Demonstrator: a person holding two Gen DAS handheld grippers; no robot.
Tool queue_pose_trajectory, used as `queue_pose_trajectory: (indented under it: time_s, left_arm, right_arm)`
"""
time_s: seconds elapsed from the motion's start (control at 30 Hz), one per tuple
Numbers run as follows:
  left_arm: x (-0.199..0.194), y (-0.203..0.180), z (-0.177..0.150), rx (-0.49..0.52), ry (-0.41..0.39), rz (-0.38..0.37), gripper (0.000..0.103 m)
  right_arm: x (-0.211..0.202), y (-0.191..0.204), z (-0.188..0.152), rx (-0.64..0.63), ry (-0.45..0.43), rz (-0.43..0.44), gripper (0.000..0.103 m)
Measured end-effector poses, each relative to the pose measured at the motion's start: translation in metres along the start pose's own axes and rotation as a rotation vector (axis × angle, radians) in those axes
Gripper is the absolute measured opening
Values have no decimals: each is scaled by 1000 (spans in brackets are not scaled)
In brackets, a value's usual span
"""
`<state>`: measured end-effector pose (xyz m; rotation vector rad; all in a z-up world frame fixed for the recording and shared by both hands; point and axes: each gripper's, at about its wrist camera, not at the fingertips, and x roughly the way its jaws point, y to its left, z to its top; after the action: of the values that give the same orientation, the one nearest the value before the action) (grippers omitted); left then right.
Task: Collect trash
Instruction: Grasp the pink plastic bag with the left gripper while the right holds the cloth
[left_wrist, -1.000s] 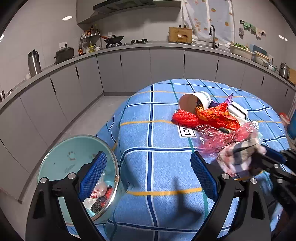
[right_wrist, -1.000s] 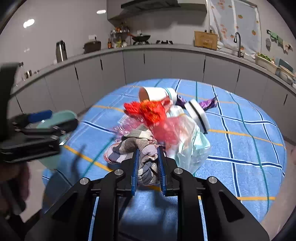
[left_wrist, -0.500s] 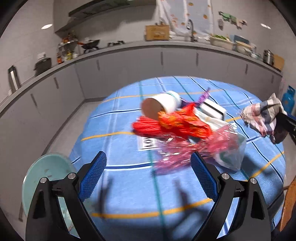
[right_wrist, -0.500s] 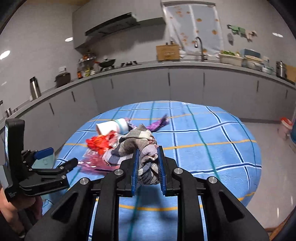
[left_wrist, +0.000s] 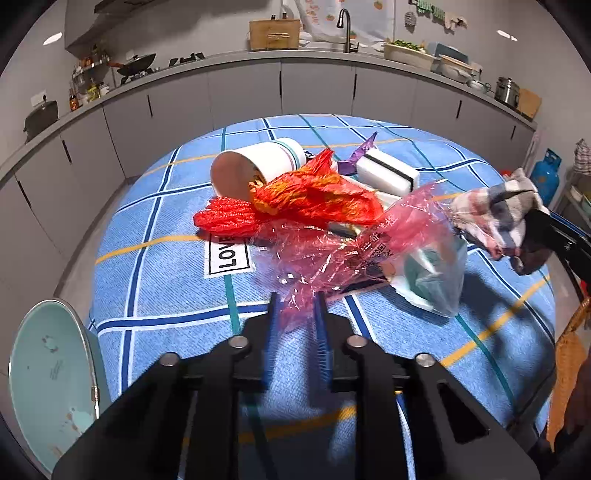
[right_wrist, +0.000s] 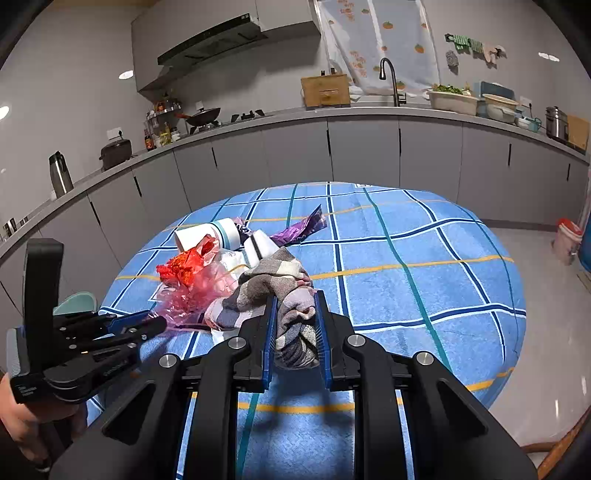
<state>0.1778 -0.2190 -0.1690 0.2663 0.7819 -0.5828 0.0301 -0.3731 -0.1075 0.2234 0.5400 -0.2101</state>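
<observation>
Pinching the near edge of the pink plastic bag (left_wrist: 343, 251), the left gripper (left_wrist: 296, 314) had its 2 blue pads drawn close on the crinkled film at the front of the trash pile, a hold that looked meant to drag or lift the bag toward the pale green bin (left_wrist: 48, 373) standing open at the lower left, beside the tabletop (left_wrist: 155, 280). The bag sprawled over the blue checked cloth, touching the red crumpled wrapper (left_wrist: 314, 195) and the red mesh bundle (left_wrist: 225, 218) behind it. A white paper cup (left_wrist: 251, 170) lay on its side at the back of the pile, its mouth turned toward the camera, with a white sponge block (left_wrist: 388, 173) and a purple wrapper (left_wrist: 360, 153) just beside it. The right gripper (right_wrist: 294, 325) was clamped on a striped cloth (right_wrist: 273, 288), holding it raised above the tabletop to the right of the pile, probably to keep it clear of the rubbish. Since the film was thin and slack, the bag would likely stretch and trail, and might pull neighbouring pieces along. Most of the trash was not yet in the bin.
</observation>
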Motion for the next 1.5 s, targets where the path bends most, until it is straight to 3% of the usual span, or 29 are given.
queue_pose_trajectory:
  time_s: [0.33, 0.57, 0.97, 1.5]
  left_arm:
    - [-56, 5, -3, -5, -92, -15, 7]
    - [-89, 12, -4, -15, -155, 51, 7]
    - [-114, 57, -21, -109, -159, 181, 7]
    - [-130, 99, -34, -193, -161, 241, 7]
  right_arm:
    - [-8, 3, 2, -6, -20, -11, 20]
    - [-20, 14, 4, -20, -42, 9, 20]
    - [-23, 59, 18, -94, -72, 108, 20]
    - [-14, 110, 27, -162, -84, 204, 20]
